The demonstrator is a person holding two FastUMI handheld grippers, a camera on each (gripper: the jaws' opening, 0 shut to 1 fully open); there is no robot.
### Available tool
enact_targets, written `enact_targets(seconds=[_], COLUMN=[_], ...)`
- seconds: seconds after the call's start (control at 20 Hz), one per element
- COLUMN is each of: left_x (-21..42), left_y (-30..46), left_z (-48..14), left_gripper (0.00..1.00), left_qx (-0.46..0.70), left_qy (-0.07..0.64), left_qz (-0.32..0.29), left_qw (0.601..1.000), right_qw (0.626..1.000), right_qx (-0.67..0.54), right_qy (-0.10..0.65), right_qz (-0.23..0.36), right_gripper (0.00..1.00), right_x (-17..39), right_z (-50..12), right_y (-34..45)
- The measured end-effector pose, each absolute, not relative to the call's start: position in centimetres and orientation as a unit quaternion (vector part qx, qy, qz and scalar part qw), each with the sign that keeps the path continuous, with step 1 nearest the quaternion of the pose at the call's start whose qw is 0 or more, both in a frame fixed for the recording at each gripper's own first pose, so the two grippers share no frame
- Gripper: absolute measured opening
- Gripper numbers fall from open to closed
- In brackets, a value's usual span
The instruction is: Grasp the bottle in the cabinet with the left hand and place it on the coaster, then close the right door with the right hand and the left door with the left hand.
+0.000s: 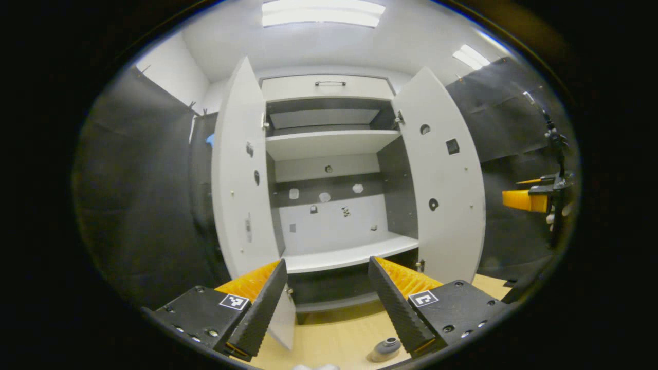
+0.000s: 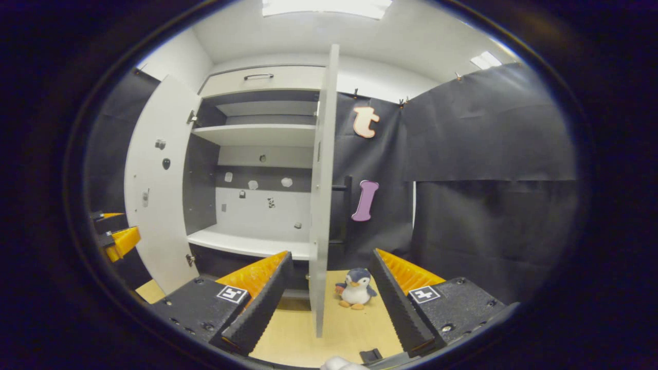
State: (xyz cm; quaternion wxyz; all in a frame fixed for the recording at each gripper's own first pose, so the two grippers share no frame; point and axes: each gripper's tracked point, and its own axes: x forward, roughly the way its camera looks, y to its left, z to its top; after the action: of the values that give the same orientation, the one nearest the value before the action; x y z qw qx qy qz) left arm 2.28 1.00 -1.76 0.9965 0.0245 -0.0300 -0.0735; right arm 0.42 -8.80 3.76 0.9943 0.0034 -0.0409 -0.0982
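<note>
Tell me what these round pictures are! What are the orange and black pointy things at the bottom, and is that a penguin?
Those pointy things are grippers, tools with two fingers that a person holds, one in each hand. A small camera rides on each one, so you get two pictures.

In the left gripper view, the left gripper is open and holds nothing. It faces a white cabinet with both doors wide open. Below it, on the wooden table, a small grey bottle lies beside one finger.

In the right gripper view, the right gripper is also open and empty. It points at the edge of the right door. Yes, that is a toy penguin, sitting on the table beyond that door.
</note>
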Motion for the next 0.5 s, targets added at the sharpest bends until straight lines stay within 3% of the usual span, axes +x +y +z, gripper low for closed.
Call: enact_targets(seconds=[0.25, 0.5], left_x=[0.5, -0.5], left_y=[2.4, -0.7], left_z=[-4.4, -4.3], left_gripper=[0.97, 0.97], left_qx=[0.038, 0.028], left_qy=[0.029, 0.048], left_qz=[-0.014, 0.009], left_qw=[0.999, 0.998], right_qw=[0.993, 0.998], right_qx=[0.028, 0.032], right_qy=[-0.040, -0.032], right_qz=[-0.112, -0.040], right_gripper=[0.99, 1.00], right_x=[5.0, 11.1], right_z=[5.1, 6.7], right_y=[-17.0, -18.9])
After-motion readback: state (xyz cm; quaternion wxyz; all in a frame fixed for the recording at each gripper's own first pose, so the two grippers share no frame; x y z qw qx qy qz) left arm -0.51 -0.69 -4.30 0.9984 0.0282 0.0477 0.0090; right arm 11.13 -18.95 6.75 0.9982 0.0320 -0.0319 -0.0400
